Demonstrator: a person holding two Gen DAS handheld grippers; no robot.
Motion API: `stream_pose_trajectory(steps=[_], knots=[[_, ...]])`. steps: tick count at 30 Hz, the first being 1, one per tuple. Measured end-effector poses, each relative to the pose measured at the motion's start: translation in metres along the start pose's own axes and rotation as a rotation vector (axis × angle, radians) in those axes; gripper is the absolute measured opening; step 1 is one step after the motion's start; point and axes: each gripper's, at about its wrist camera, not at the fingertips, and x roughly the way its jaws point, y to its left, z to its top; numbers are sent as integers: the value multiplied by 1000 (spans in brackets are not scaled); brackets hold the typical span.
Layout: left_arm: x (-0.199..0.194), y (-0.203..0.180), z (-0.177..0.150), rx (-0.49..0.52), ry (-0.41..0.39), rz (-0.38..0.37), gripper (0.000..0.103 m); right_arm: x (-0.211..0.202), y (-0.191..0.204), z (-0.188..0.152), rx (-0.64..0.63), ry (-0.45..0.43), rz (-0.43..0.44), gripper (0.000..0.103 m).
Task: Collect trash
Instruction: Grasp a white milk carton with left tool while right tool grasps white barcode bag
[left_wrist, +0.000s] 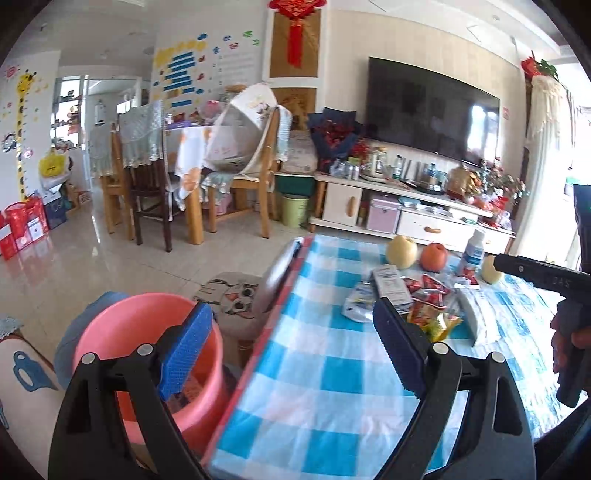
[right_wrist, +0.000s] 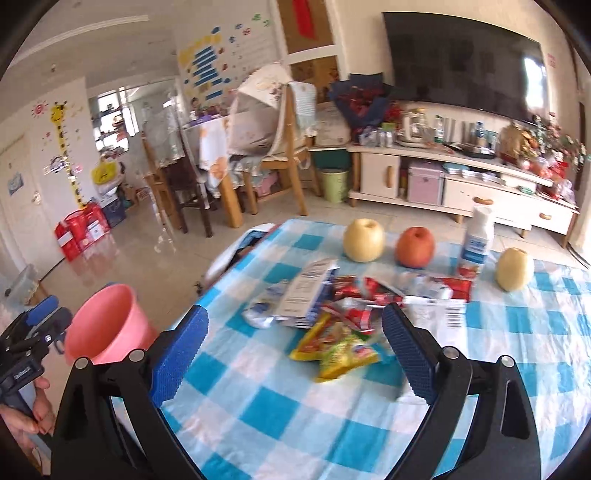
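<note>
Room: living room with a blue-and-white checked tablecloth (right_wrist: 295, 410) on the near table, a dark television (right_wrist: 465, 59) on the far wall and wooden dining chairs (left_wrist: 255, 173) behind.
Trash pile: crumpled wrappers and packets (right_wrist: 343, 317) lie heaped near the middle of the cloth; red foil pieces, a yellow-green snack bag (right_wrist: 345, 350) nearest the camera, a flattened white-and-blue carton (right_wrist: 306, 291) on the left of the heap, and a white paper with a barcode (right_wrist: 454, 314) at its right edge.
Pink bin: pink plastic bucket (left_wrist: 147, 332) stands off the table's left edge, beside a stool with a cartoon cat cushion (left_wrist: 232, 299).
Fruit row: yellow pear (right_wrist: 364, 240), red apple (right_wrist: 414, 246), white bottle (right_wrist: 478, 236) and a second pear (right_wrist: 514, 269) stand beyond the pile, apart from it.
Right gripper (right_wrist: 291, 339): jaws spread wide, nothing between them; the pile sits just ahead, between the blue pads.
Left gripper (left_wrist: 291, 332): jaws spread wide and empty; one pad overlaps the bucket, the other the table.
Only in left view: inside of the bucket, the stool, and the right gripper's black body at the frame's right edge.
Only in right view: whole pile unobstructed, all the fruit, and the left gripper with the hand (right_wrist: 33, 410) holding it beside the bucket.
</note>
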Motion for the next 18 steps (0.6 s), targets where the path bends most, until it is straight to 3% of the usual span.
stream_pose_trajectory(steps=[6, 10, 14, 18], knots=[[33, -48, 7, 29, 69, -72, 89, 0, -62, 14, 70, 16, -116, 94], [74, -84, 9, 46, 140, -118, 89, 13, -98, 17, 125, 94, -157, 94], [125, -107, 12, 7, 240, -174, 89, 34, -131, 13, 188, 189, -149, 94], [171, -127, 17, -5, 288, -199, 89, 57, -151, 1, 260, 294, -128, 94]])
